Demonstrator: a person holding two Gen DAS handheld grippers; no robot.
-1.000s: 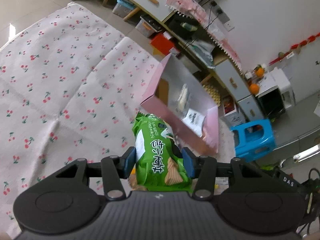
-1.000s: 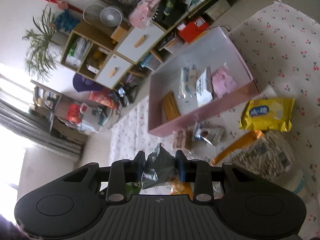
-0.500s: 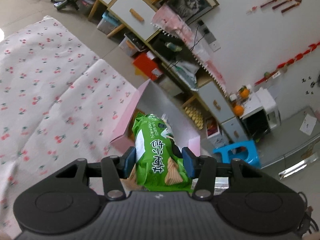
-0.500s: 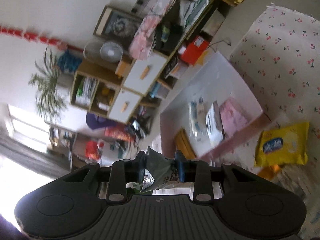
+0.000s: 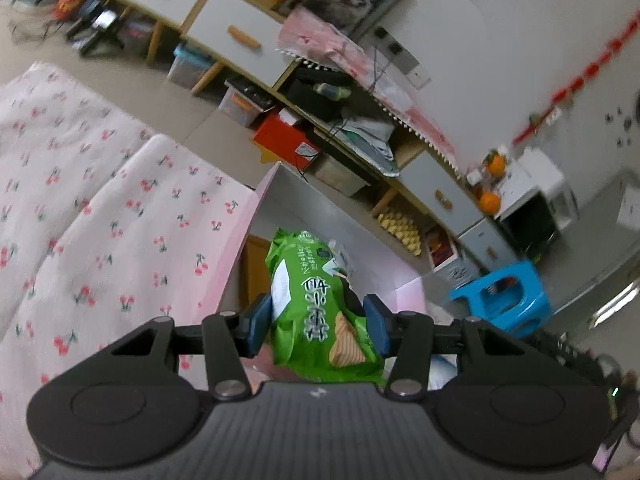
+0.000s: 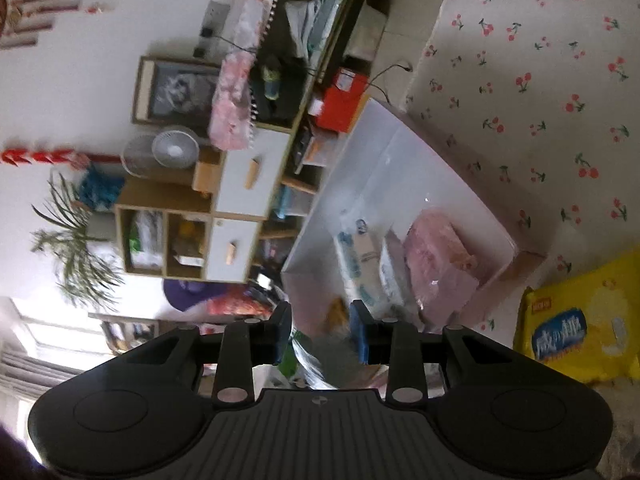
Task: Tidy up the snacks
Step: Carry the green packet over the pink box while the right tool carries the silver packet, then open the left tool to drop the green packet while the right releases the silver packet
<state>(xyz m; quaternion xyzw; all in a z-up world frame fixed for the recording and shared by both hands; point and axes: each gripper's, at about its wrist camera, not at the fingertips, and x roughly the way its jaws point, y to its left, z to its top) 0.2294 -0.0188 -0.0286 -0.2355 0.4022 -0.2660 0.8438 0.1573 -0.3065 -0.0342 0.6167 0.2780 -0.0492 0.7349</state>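
My left gripper (image 5: 316, 326) is shut on a green snack bag (image 5: 316, 300) and holds it above the near end of the pink open box (image 5: 256, 216). The right gripper (image 6: 322, 334) is shut on a silver foil packet (image 6: 324, 362), blurred, just in front of the same pink box (image 6: 532, 258). Inside the box lie a pink packet (image 6: 436, 256), a blue-and-white packet (image 6: 358, 256) and a brown flat pack (image 5: 252, 268). A yellow snack bag (image 6: 576, 324) rests on the cherry-print cloth (image 6: 540, 100) beside the box.
The cherry-print cloth (image 5: 100, 220) covers the surface left of the box. Behind stand low cabinets (image 5: 224, 20) with drawers, a red box (image 5: 284, 140), a fan (image 6: 174, 152) and a blue plastic stool (image 5: 504, 300) on the floor.
Both grippers have moved toward the pink box with their packets held. The right view has rolled, so the box now lies nearer and more to the right. The left bag now hangs over the box's inside.
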